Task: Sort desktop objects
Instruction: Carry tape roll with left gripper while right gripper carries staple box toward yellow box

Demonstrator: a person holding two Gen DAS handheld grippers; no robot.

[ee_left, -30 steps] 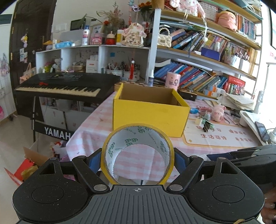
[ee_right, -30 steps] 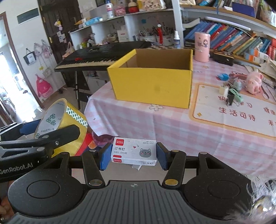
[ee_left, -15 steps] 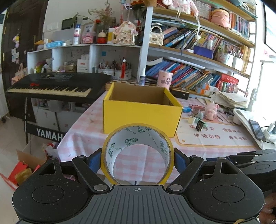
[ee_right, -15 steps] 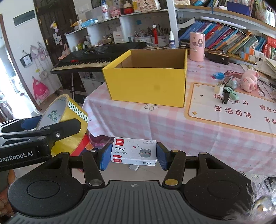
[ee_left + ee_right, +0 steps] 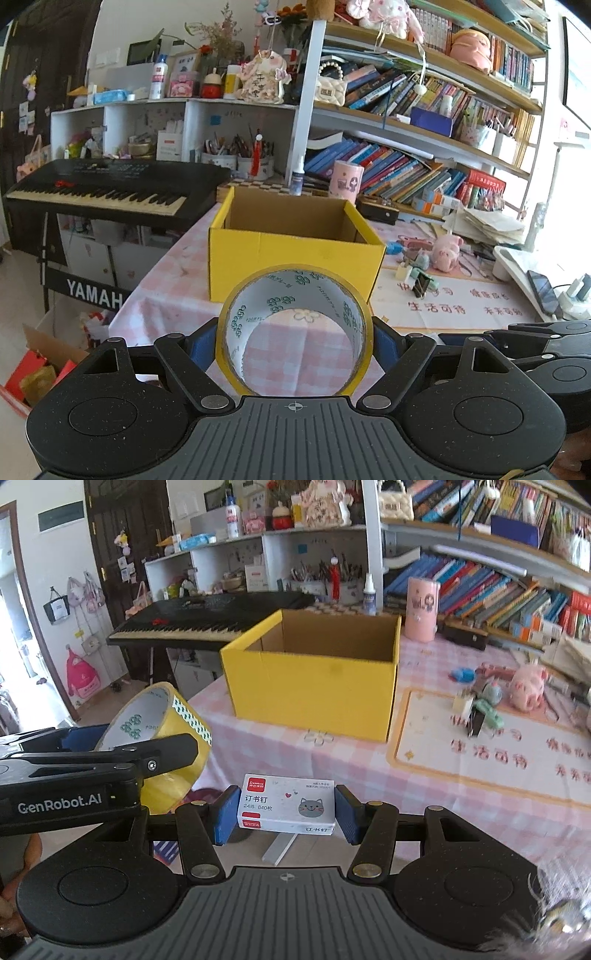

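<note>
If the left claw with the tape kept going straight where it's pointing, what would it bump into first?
Probably the pink checked tablecloth in front of the yellow box. The left claw, shut on the tape roll, tilts downward, and the cloth shows through the roll's hole. Depth is hard to judge.

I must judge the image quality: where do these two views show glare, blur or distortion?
Left wrist view: window glare washes out the right edge, and the fisheye bends the bookshelf; the tape roll is sharp. Right wrist view: the staple box is sharp, the desk mat is blurred.
</note>
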